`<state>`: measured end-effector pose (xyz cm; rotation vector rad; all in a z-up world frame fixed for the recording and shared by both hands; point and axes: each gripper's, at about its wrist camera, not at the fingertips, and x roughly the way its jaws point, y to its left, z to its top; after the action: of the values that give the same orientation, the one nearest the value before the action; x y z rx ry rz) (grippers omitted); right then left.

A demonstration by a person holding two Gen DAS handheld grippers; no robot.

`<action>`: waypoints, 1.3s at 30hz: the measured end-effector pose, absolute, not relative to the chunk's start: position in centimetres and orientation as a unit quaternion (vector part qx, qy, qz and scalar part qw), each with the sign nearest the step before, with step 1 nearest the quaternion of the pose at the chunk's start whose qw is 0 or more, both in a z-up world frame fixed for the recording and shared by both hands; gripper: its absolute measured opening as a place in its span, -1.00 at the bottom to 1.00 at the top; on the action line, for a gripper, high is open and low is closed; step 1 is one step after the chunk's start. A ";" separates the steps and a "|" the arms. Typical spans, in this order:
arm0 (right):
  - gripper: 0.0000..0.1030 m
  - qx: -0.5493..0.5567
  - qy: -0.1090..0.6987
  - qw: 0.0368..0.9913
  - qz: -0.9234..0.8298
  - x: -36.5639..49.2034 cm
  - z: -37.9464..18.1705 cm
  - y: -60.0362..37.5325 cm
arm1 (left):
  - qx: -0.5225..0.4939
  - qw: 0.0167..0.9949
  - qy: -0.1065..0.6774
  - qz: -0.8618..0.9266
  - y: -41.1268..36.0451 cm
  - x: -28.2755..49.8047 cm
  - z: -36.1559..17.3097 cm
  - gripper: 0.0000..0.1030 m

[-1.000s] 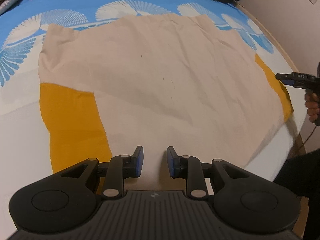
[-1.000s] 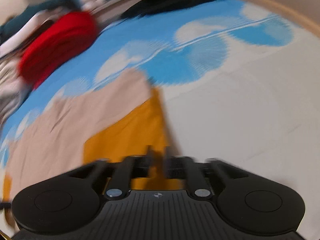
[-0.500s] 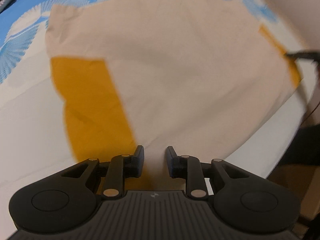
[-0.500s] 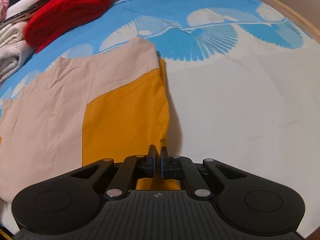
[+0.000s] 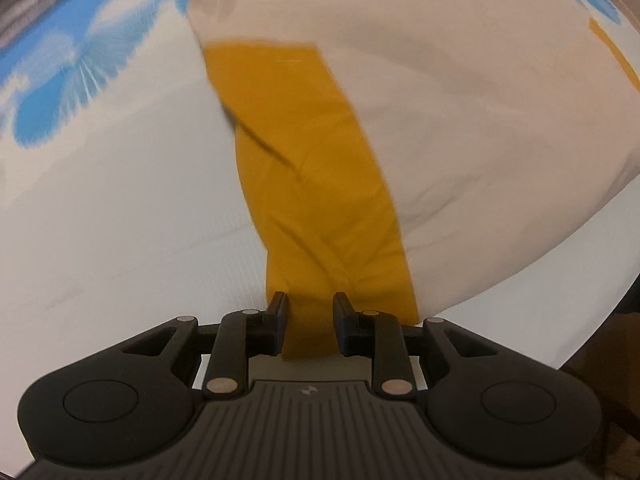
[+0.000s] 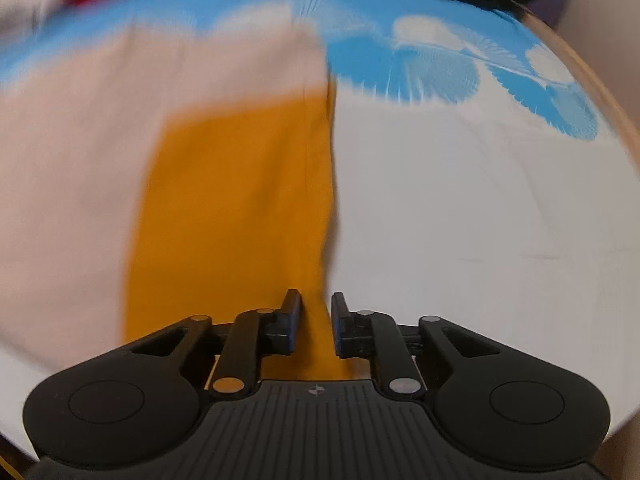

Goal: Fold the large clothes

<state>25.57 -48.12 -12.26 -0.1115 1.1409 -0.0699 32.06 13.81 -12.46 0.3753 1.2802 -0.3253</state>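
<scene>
Lying spread flat on the blue-and-white fan-patterned bed sheet (image 6: 460, 200): the large beige cloth garment with mustard-orange side panels (image 5: 460, 120), its near hem reaching the bed's front edge.

Hovering over the left orange panel (image 5: 320, 200), the black two-finger left gripper (image 5: 310, 312), jaws apart, the panel's lower end showing in the gap with no pad pressing on it. Hovering over the other orange panel (image 6: 240, 208), the black right gripper (image 6: 316, 310), jaws narrowly parted and just now opening again after nearly meeting, orange fabric visible between them, unclamped.

Risking, probably: pinching only the top layer, or catching the sheet underneath along with the hem, since both grippers are pointing steeply down; closing at uneven spots, giving a skewed fold; motion blur hinting at haste.

Showing no readable writing or brand; only a small round emblem on each gripper body.
</scene>
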 end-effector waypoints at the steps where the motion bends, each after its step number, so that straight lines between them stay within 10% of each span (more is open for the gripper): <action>1: -0.68 -0.083 0.533 0.841 -0.037 25.2 -12.1 -47.7 | 0.172 0.787 0.574 -0.148 13.7 31.7 -11.4 -0.47; 16: -0.41 -0.009 0.144 0.989 -0.046 10.8 7.2 -42.3 | -0.018 0.939 0.328 -0.103 8.9 20.3 3.8 -0.09; 18: -0.31 0.005 0.135 0.990 -0.024 9.0 6.7 -40.6 | -0.039 0.939 0.328 -0.100 8.1 18.9 2.3 -0.10; 22: -0.32 0.018 0.170 0.985 -0.012 7.0 2.7 -38.3 | -0.117 0.909 0.389 -0.091 8.9 18.0 -4.1 -0.78; 25: -0.32 0.022 0.180 0.983 -0.016 6.7 2.7 -36.5 | -0.184 0.880 0.434 -0.054 10.8 20.0 -6.8 -0.78; 39: -0.32 0.003 0.206 0.978 0.006 7.3 1.4 -35.1 | -0.359 0.792 0.493 0.038 16.2 24.6 -14.3 0.03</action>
<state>7.33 -35.14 1.36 0.0050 0.4153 0.0122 24.59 16.22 -14.26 -0.7729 1.0597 0.0822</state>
